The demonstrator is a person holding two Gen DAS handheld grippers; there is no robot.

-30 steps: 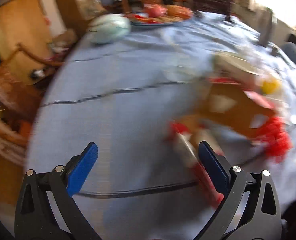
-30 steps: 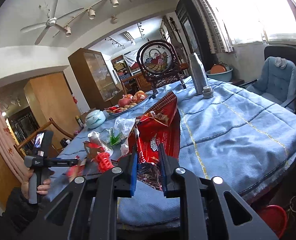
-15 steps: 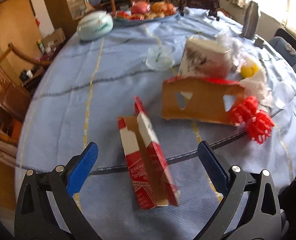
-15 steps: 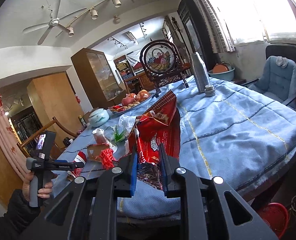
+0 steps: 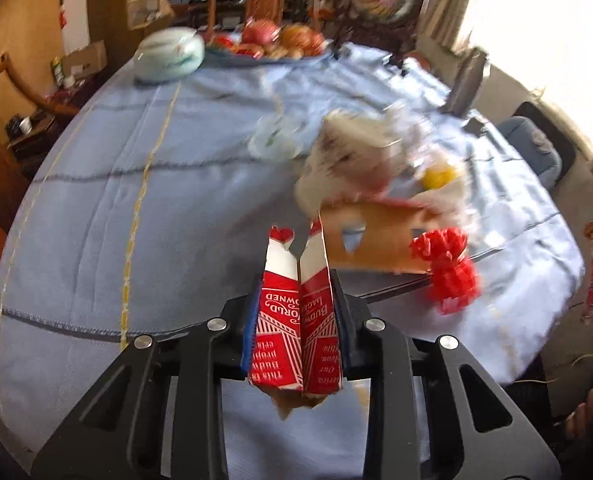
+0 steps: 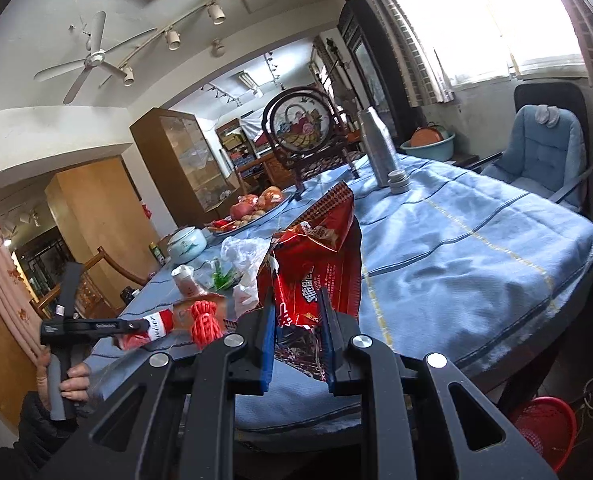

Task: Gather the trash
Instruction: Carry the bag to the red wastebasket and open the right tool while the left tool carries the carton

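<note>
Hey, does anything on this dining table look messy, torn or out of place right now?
Yes. A heap of litter sits near the table's edge: torn brown cardboard, a red ribbon bundle and crumpled plastic wrap. The left gripper clamps a flattened red-and-white carton with a ragged end.

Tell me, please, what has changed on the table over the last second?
The left gripper closed its jaws on the red and white carton piece, which had been lying free on the blue tablecloth between open jaws. The right gripper stays shut on the red snack bag; the other litter has not moved.
</note>
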